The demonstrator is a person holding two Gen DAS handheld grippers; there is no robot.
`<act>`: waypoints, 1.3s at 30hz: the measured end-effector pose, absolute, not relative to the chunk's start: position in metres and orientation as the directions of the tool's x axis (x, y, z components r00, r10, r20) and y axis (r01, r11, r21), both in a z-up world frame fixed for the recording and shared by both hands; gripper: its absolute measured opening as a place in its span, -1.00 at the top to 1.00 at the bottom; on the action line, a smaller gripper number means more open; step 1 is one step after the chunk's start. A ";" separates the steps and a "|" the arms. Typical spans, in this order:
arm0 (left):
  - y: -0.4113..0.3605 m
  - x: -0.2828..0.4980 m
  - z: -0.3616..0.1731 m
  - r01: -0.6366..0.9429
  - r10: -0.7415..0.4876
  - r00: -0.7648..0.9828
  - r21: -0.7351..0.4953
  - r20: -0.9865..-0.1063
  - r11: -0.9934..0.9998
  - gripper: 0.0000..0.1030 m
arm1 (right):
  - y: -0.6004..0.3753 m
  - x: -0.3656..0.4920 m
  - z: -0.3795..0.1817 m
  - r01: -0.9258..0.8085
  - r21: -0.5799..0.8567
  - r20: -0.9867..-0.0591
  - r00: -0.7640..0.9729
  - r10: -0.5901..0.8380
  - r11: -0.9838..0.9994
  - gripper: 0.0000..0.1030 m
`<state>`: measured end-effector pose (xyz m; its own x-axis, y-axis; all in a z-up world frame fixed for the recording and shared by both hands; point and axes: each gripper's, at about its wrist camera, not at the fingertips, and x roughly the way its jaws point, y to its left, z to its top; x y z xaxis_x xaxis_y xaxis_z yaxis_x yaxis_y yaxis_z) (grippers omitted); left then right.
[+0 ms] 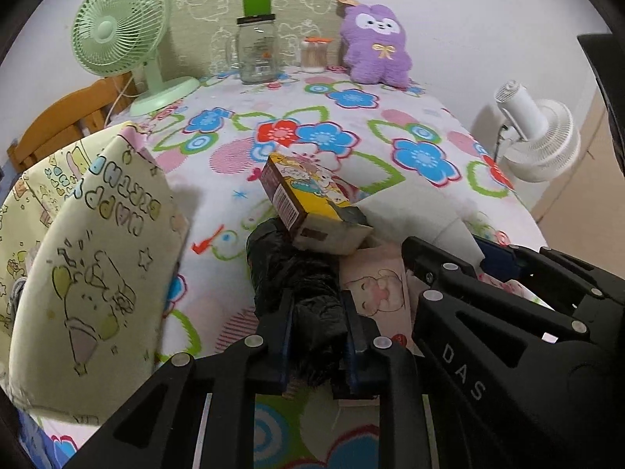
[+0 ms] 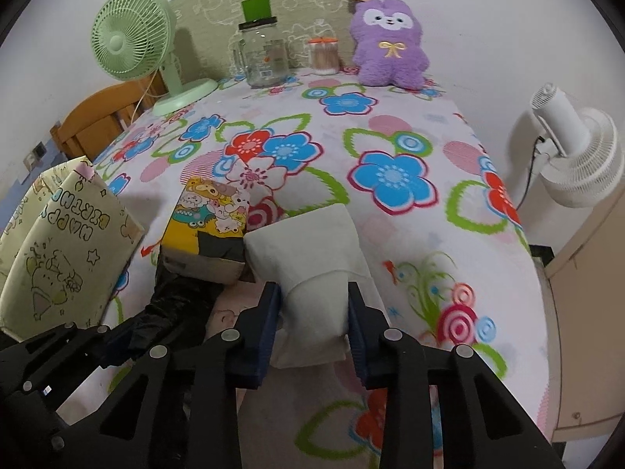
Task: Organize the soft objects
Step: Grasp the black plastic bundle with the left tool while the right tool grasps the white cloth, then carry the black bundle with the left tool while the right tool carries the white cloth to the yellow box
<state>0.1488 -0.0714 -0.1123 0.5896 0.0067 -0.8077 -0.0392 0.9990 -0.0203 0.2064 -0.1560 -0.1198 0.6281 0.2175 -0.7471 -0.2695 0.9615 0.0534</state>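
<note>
- Near front edge of the floral tabletop (image 2: 390, 125): a small pile — white folded cloth (image 2: 308, 250), black crinkled bundle (image 1: 289, 273), cartoon-printed box (image 1: 308, 199) leaning on top of the bundle.
- Right claw (image 2: 312, 312): clamped on the near end of the cloth, fabric pinched between both pads.
- Left claw (image 1: 316, 336): clamped on the near end of the black bundle.
- Handling, by my judgement: both light, limp, will sag and drag; bundle looks slick, so grip the bunched thick part. Box likely tips when the bundle moves.
- Birthday gift bag (image 1: 97, 258) stands open just left of the pile, a likely destination.
</note>
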 end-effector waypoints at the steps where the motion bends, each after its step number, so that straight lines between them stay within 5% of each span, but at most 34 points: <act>1: -0.072 0.147 -0.112 -0.034 0.000 0.589 -0.025 -0.808 0.999 0.64 | -0.158 0.203 -0.119 -0.263 0.053 -0.745 0.632 0.213 0.963 0.32; 39: -0.075 0.092 -0.037 -0.001 0.002 0.709 0.002 -0.705 1.000 0.64 | -0.174 0.123 -0.039 -0.206 0.057 -0.593 0.780 0.199 0.977 0.41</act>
